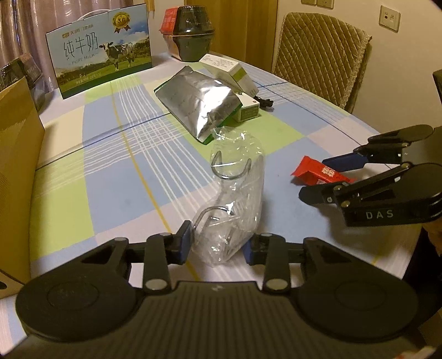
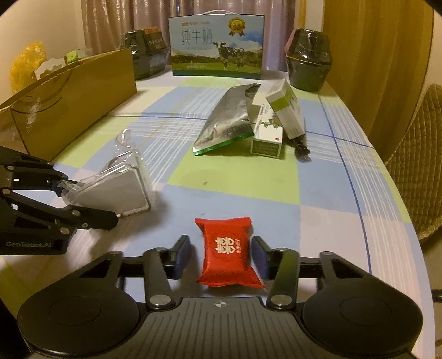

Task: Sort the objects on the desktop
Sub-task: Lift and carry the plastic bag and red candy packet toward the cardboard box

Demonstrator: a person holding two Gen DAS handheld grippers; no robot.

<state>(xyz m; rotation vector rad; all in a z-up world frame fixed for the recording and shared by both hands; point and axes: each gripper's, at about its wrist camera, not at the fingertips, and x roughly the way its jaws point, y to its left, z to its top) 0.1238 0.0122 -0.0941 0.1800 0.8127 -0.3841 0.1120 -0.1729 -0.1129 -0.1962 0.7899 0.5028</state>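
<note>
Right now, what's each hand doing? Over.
Left tool shut on clear packet. Right tool astride red packet, grip unclear. Nothing blocking.

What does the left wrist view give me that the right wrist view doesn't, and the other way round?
Only the left wrist view: two wire hooks inside the clear plastic pack, and wall sockets behind the chair.

Only the right wrist view: a gold emblem on the red packet, and a yellow bag beyond the cardboard box.

Both: the left tongs shut on the pack, the red packet between the right tongs, silver pouch, milk carton, and checked tablecloth.
</note>
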